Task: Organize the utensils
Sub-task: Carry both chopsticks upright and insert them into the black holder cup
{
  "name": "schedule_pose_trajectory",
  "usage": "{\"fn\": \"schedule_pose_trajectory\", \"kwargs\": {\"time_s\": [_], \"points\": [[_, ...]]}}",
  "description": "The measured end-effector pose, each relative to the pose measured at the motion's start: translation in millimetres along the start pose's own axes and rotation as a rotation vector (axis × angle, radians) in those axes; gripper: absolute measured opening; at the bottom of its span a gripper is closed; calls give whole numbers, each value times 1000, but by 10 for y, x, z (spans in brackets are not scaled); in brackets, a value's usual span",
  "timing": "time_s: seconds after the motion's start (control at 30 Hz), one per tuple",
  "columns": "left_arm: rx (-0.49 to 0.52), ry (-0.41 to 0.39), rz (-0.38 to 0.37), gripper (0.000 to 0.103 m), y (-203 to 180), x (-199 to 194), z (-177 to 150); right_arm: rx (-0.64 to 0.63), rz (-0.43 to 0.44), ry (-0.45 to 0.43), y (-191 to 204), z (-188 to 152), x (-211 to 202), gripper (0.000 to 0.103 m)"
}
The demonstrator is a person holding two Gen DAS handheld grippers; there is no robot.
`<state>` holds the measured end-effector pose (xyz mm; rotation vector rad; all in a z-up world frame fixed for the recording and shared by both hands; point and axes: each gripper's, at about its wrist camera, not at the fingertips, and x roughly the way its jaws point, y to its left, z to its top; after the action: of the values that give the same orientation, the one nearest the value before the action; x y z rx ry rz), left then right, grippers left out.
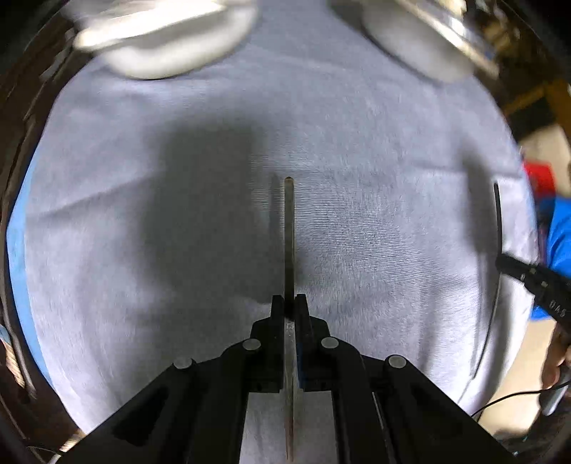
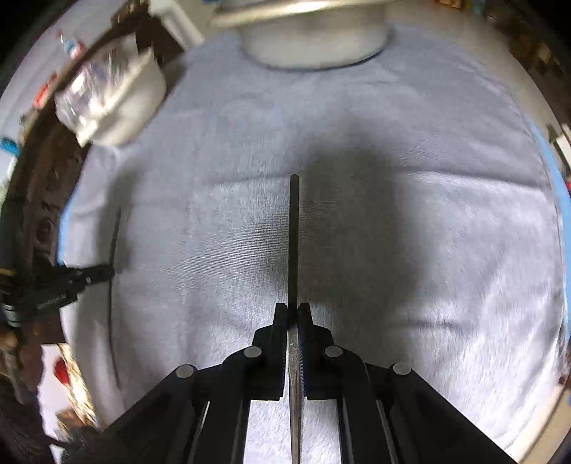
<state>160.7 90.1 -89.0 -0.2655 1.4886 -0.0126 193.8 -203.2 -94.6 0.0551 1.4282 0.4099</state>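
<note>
1. My left gripper (image 1: 289, 303) is clamped on a thin metal utensil (image 1: 289, 232), seen edge-on, sticking out beyond the fingertips above the pale blue cloth (image 1: 374, 160).
2. My right gripper (image 2: 293, 310) pinches a second dark thin utensil (image 2: 294, 232) the same way.
3. Blurred white bowls (image 1: 167, 39) sit at the cloth's far edge.

A pale grey-blue towel (image 1: 357, 150) covered the worktop, lightly creased, with a blue edge showing at its sides. At its far end stood two blurred white bowls (image 1: 167, 39) (image 1: 417, 46), well apart; the right wrist view showed a metal rim (image 2: 285, 9) over the nearer one (image 2: 314, 43). A thin black cable (image 1: 499, 403) trailed off the near right corner.
</note>
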Motion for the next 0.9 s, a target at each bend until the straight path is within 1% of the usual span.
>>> {"fn": "schedule_pose_trajectory", "kwargs": {"time_s": [0.07,0.13,0.17,0.23,0.27,0.33,0.4,0.43,0.53,0.6,0.73,0.9], "points": [[-46,-56,-15,5,101,-134,-233,38,25,-56,-79,-125,-150,6],[-78,-112,-35,5,155,-271,-441,65,47,-99,-75,-231,-289,6],[-99,-136,-42,5,237,-307,-507,76,55,-125,-93,-302,-359,6],[-137,-179,-63,5,315,-430,-644,90,70,-163,-120,-339,-494,6],[-156,-206,-78,5,422,-497,-709,97,79,-185,-138,-393,-577,6],[-194,-248,-93,5,547,-637,-758,106,86,-222,-117,-477,-679,6],[-229,-291,-123,5,616,-758,-898,121,100,-262,-139,-562,-828,6],[-241,-310,-126,5,603,-786,-916,130,109,-282,-144,-619,-894,6],[-283,-381,-148,5,664,-1026,-1156,146,126,-331,-171,-717,-1039,6],[-306,-418,-162,5,603,-1085,-1162,160,145,-365,-187,-808,-1143,6],[-352,-478,-216,5,623,-1265,-1338,191,188,-430,-189,-947,-1268,6],[-391,-583,-267,5,584,-1533,-1592,231,253,-533,-166,-1185,-1497,6]]}}
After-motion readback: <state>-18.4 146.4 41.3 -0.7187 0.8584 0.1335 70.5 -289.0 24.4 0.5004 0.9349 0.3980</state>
